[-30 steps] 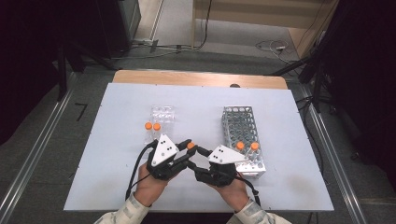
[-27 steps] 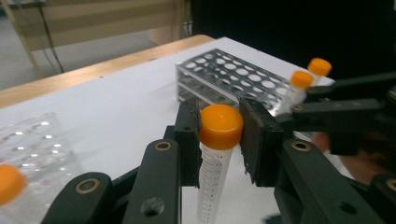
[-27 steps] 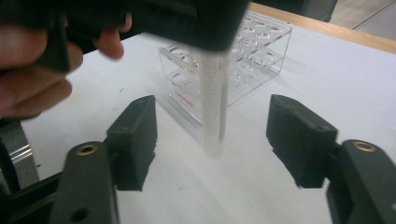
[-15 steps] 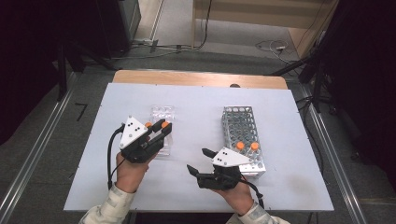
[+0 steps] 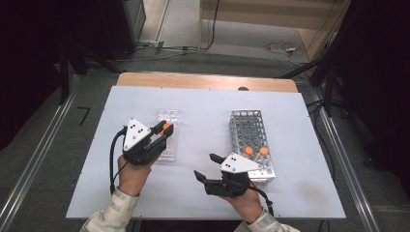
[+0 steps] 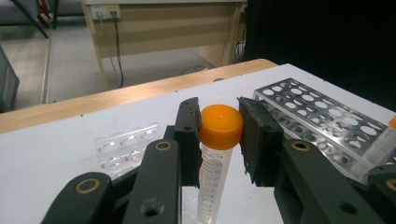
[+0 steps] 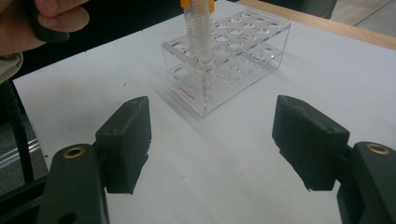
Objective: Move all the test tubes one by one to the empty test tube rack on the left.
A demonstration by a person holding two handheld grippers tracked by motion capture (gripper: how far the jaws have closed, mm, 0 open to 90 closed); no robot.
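L gripper (image 5: 164, 130) sits at table's left side in the high view, jaws pointing up and to the right in frame, clamped on something at the tips; its grey three-cornered plate faces up, cable looping back along the wrist. L hand (image 5: 130, 175) grips the body from behind, sleeve at bottom edge. R gripper (image 5: 209, 166) lies nearer the person, jaws aimed left, spread wide w/ nothing between; they've just been opening. R hand (image 5: 246, 203) holds it low.

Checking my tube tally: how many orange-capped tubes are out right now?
3: one orange-capped tube clamped in the left gripper over the clear rack, two standing in the metal rack. None seem hidden.
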